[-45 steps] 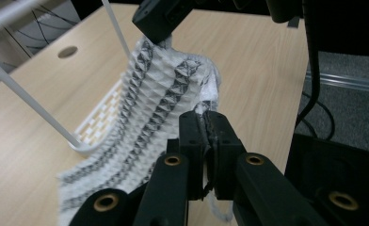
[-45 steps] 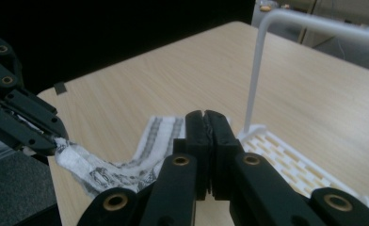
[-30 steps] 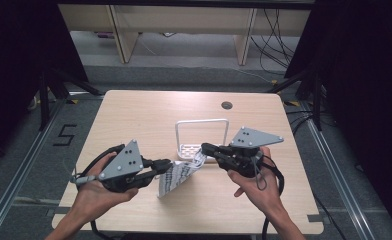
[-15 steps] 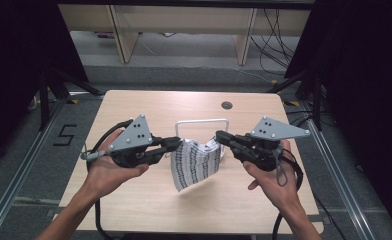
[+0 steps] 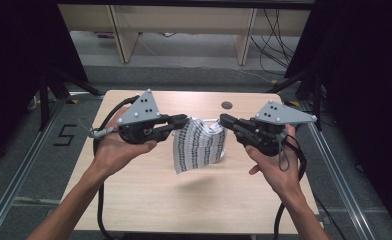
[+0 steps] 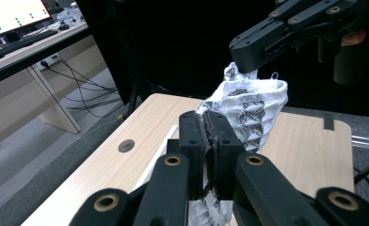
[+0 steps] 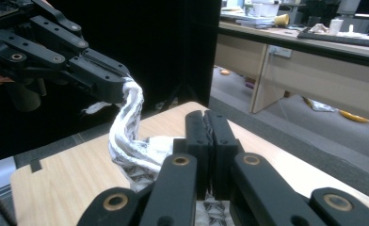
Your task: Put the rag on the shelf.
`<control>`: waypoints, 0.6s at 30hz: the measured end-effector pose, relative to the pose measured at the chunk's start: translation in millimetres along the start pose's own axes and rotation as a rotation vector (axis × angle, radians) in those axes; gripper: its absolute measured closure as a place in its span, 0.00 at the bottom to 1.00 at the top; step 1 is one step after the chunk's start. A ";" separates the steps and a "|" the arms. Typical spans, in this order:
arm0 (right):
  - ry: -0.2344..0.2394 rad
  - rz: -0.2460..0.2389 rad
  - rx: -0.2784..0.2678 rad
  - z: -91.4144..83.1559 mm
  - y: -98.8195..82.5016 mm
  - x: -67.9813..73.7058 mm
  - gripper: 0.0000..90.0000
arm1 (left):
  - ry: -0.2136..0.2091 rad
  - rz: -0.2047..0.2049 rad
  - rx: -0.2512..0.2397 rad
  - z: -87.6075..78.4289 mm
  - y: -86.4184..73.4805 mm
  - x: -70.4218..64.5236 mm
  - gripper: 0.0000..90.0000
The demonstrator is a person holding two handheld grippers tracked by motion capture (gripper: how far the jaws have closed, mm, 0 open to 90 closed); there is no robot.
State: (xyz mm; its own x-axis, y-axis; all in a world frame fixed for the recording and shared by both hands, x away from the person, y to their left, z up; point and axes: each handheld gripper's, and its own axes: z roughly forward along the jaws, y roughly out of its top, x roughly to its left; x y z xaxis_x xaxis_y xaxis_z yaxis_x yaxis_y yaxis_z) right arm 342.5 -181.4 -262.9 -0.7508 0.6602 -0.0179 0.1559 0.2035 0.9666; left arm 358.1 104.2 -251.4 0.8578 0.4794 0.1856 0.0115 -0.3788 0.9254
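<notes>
White cloth [image 5: 200, 145] with a black printed pattern hangs in the air between my two claws, clear above the pale wooden surface [image 5: 149, 200]. I take the cloth as my landmark. My left claw [image 5: 183, 120] is clamped together on the cloth's upper left corner, and my right claw [image 5: 223, 120] is clamped together on its upper right corner; the two tips sit near each other, so the top edge of the cloth sags a little between them and the rest drapes down, crumpled and slightly twisted.

In the left gripper view I see my own jaws pressed flat on a fold of the cloth [image 6: 248, 108], and beyond it the right claw [image 6: 241, 49] pinching the far corner from above. In the right gripper view my jaws are closed on the cloth [image 7: 135, 155] low in the frame, while the left claw [image 7: 114, 92] grips a rope-like twisted strand of it higher up.

Behind the cloth, partly hidden by it, a thin white wire frame [image 5: 215, 120] stands on the surface. Farther behind the cloth, near the surface's far edge, is a small round hole [image 5: 227, 105]. Below the cloth lies its faint shadow on the wood.
</notes>
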 end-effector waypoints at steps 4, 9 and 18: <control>-0.028 0.002 -0.004 4.1 4.3 -6.6 0.99 | 0.006 -0.025 -0.013 7.1 2.4 10.2 0.95; -0.039 0.017 -0.005 10.7 7.7 -20.1 0.99 | 0.020 -0.051 -0.020 17.9 3.1 24.6 0.95; -0.081 0.043 -0.007 25.8 18.4 -40.3 0.99 | 0.048 -0.112 -0.041 33.2 7.8 47.8 0.95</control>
State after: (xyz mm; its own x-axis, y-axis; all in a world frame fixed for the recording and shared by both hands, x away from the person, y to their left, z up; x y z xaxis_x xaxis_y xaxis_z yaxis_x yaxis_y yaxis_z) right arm 392.1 -185.6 -251.0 -0.6892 0.7245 0.0035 0.1823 0.1688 0.9686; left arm 416.2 97.8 -246.3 0.8266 0.5547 0.0952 0.0839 -0.2887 0.9537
